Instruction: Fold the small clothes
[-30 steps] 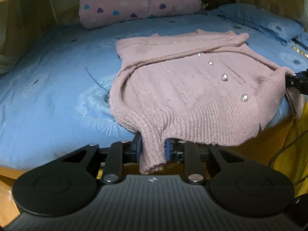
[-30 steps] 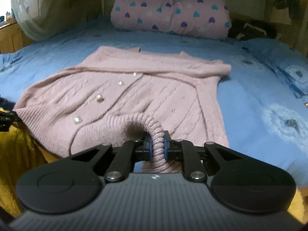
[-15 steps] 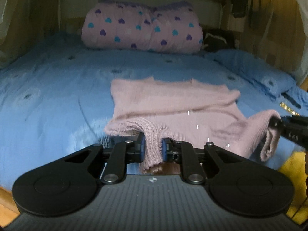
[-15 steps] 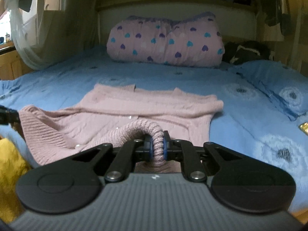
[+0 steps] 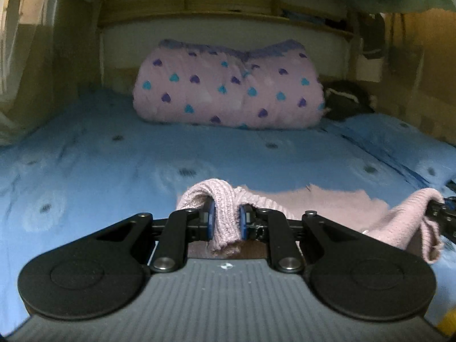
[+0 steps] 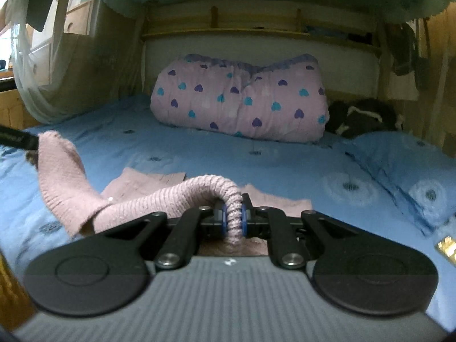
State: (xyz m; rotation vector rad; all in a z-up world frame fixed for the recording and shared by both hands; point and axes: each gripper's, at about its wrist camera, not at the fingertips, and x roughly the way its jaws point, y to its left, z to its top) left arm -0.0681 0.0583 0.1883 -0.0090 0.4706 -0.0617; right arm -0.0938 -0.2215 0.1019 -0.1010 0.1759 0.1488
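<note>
While both grippers (image 5: 226,218) (image 6: 234,218) pinched the cardigan (image 6: 159,199) hem, knit might slip, spoiling the fold toward 12 o'clock.

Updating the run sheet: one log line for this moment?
left claw: shut on cardigan hem | right claw: shut on hem | hem lifted above bed

Black linkage arms, silver pivot screws, blue-padded jaws, ribbed grey housing (image 5: 228,299).
</note>
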